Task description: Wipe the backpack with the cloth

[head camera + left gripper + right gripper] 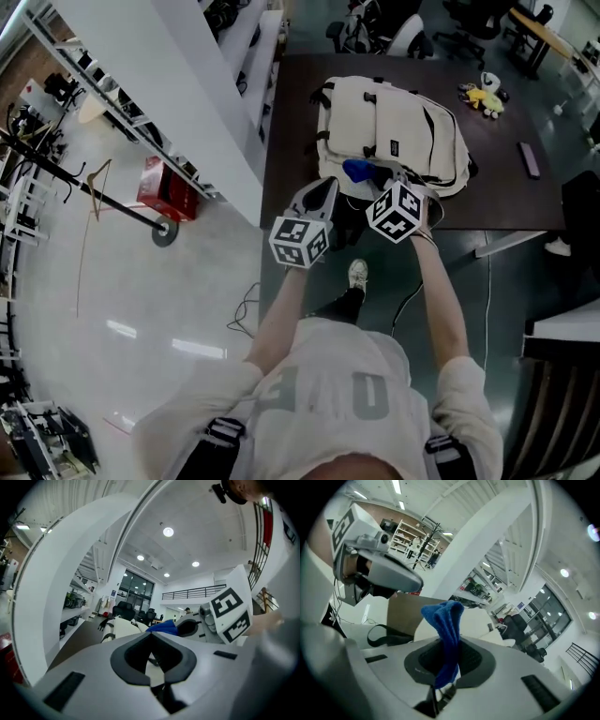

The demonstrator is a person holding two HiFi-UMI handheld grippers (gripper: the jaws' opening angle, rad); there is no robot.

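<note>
The cream backpack [389, 131], with black straps and trim, lies flat on the dark brown tabletop [511, 192]. The right gripper [449, 663] has its fingers clamped on a bunched blue cloth [446, 630] over the backpack's near edge. The left gripper [152, 658] is just beside it, its fingers closed on nothing.

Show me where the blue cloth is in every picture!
Head view: cloth in the middle, over the backpack's near edge.
Left gripper view: cloth at the centre, just right of the backpack.
Right gripper view: cloth in the middle, pinched by the right gripper's tongs.
Shared landmark: the cream backpack behind the cloth.
</note>
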